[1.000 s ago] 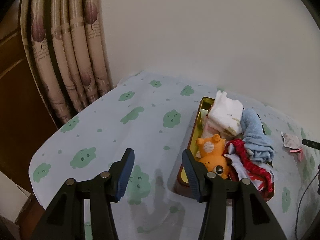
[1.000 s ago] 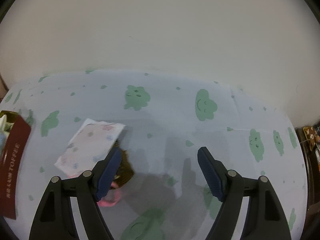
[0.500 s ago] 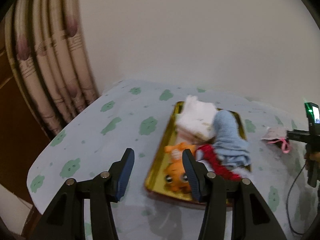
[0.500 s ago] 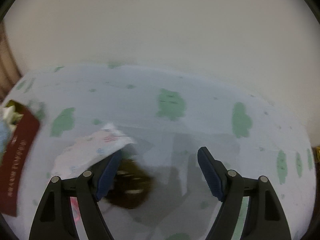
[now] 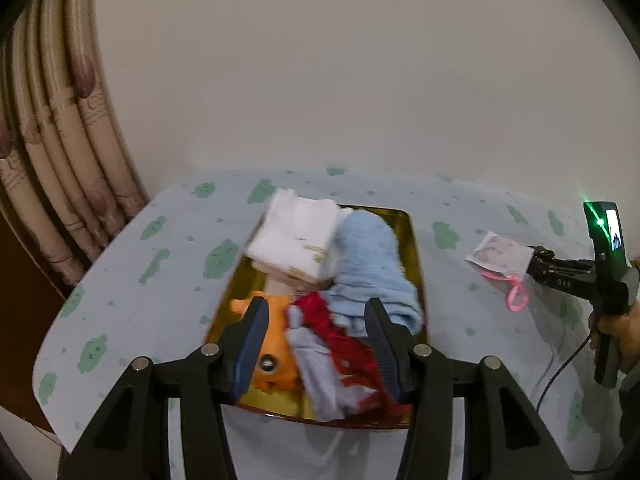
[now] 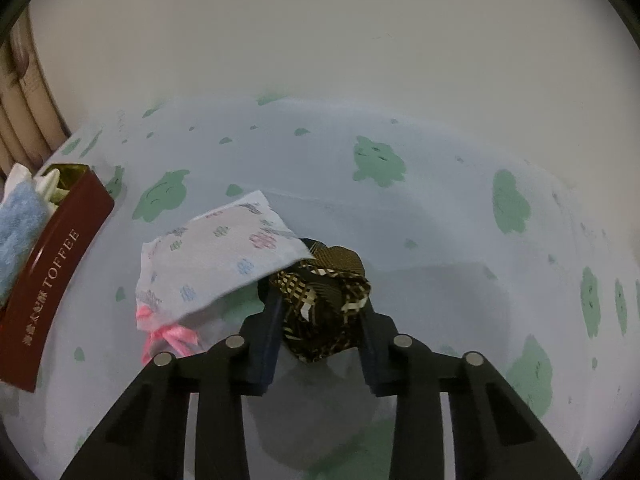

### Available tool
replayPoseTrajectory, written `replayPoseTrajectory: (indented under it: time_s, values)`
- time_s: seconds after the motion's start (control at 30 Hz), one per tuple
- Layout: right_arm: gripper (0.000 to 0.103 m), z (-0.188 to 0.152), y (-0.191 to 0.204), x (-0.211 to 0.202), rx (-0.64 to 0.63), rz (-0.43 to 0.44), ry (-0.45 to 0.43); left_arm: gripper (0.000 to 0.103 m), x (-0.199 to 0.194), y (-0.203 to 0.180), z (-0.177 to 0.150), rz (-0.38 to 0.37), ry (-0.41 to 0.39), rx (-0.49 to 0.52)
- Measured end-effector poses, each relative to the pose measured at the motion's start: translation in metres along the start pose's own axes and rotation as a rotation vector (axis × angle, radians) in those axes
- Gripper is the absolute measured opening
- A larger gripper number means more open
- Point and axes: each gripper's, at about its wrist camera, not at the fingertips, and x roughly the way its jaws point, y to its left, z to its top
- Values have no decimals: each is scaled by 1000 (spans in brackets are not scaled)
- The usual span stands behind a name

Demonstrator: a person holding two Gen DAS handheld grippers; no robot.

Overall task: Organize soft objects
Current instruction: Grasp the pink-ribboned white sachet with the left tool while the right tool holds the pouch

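- Left wrist view: the left gripper (image 5: 316, 336) is hanging over the near end of the tin tray (image 5: 416, 252), its jaws spread wide with nothing between them, fingers pointing forward and down at the pile.
- The tray is sitting on the cloud-print tablecloth (image 5: 168, 280) and is holding a white folded cloth (image 5: 296, 236), a light blue towel (image 5: 372, 264), an orange plush toy (image 5: 276, 336) and a red-and-grey fabric piece (image 5: 332, 344).
- Off to the right, the right gripper (image 5: 538, 260) is reaching in level from the side, held by a hand (image 5: 620, 332), its tip meeting the floral pouch (image 5: 500, 256) lying on the tablecloth apart from the tray.
- Right wrist view: the right gripper (image 6: 320, 300) is angling down toward the table, its jaws closing on a brown patterned cloth (image 6: 324, 300) bunched between the pads.
- The floral pouch (image 6: 216, 260), with a pink ribbon (image 6: 172, 336), is lying just left of that cloth, one corner overlapping it.
- The tin tray (image 6: 52, 264), marked TOFFEE on its red side, is standing at the left edge.
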Motion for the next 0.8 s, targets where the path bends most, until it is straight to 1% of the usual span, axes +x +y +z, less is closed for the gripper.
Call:
replayPoseTrajectory:
  time_s: [0.07,0.2,0.27,0.37,0.43,0.53,0.67,0.73,0.8]
  values:
    - [30,-9,-14,-8,2,-35,-8,51,0,-10,1,-21,6,16]
    - [30,-36,-38,-26,45,-70,-16,51,0,-36,6,-64,-2,68]
    - [29,-48,-47,-34,63,-87,-24,51,1,-53,9,-105,-4,106]
    - [27,-64,-56,-44,83,-82,-36,51,9,-82,12,-150,2,170]
    - [26,-70,-59,-48,87,-74,-38,51,16,-99,14,-175,19,189]
    - [26,-76,-60,-52,82,-62,-40,51,31,-123,21,-231,45,203]
    - [27,-75,-65,-53,73,-39,-32,51,58,-153,35,-281,115,205]
    - [31,-71,-66,-50,61,-16,-20,51,69,-162,40,-288,136,204]
    - [37,-67,-68,-47,44,-1,-8,51,80,-170,44,-294,157,201]
